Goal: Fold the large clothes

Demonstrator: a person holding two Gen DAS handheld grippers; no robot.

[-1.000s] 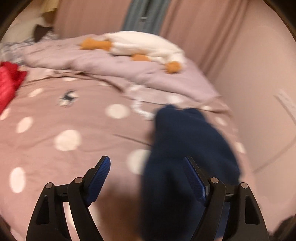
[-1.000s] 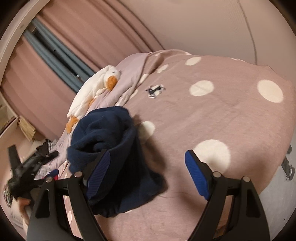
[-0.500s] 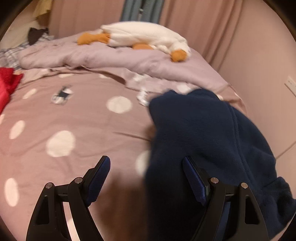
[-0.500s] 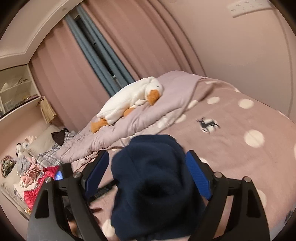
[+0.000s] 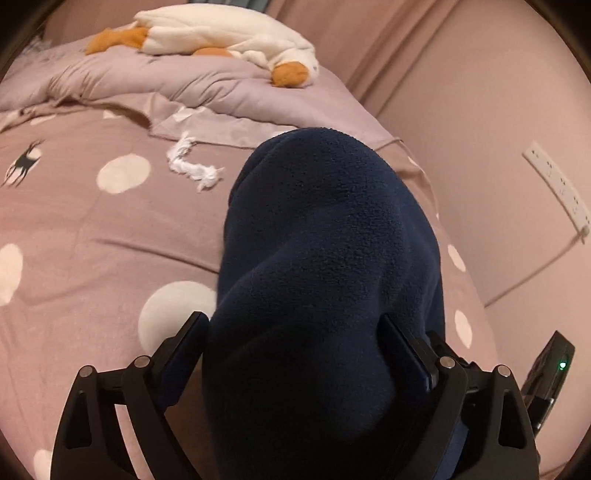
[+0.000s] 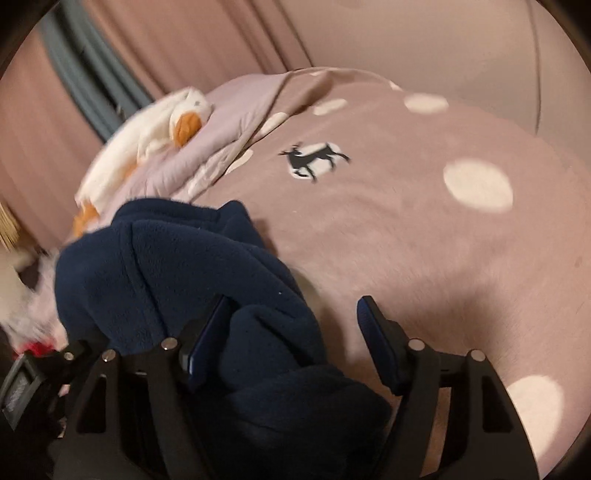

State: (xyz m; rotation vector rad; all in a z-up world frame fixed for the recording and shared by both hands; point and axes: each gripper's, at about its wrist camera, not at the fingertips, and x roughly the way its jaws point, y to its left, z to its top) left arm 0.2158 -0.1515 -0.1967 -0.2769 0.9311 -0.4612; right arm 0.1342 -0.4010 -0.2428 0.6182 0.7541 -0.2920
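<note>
A dark navy fleece garment [image 5: 325,258] lies bunched on the pink polka-dot bedspread [image 5: 92,236]. In the left wrist view it fills the gap between my left gripper's [image 5: 293,339] wide-apart fingers and drapes over them. In the right wrist view the same fleece [image 6: 177,266] is heaped at lower left. It covers the left finger [image 6: 207,332] of my right gripper [image 6: 291,332], whose jaws stand wide open. The right finger [image 6: 376,339] is over bare bedspread [image 6: 424,229].
A white plush goose [image 5: 229,33] lies on a rumpled lilac duvet [image 5: 155,81] at the bed's far end. A white scrap [image 5: 192,166] lies on the spread. The wall with a power strip [image 5: 557,188] is close on the right. Curtains [image 6: 147,48] hang behind.
Both grippers have swung around and closed in on the fleece. It now fills the left gripper's gap and has shifted to the left side in the right wrist view. Both stayed open.
</note>
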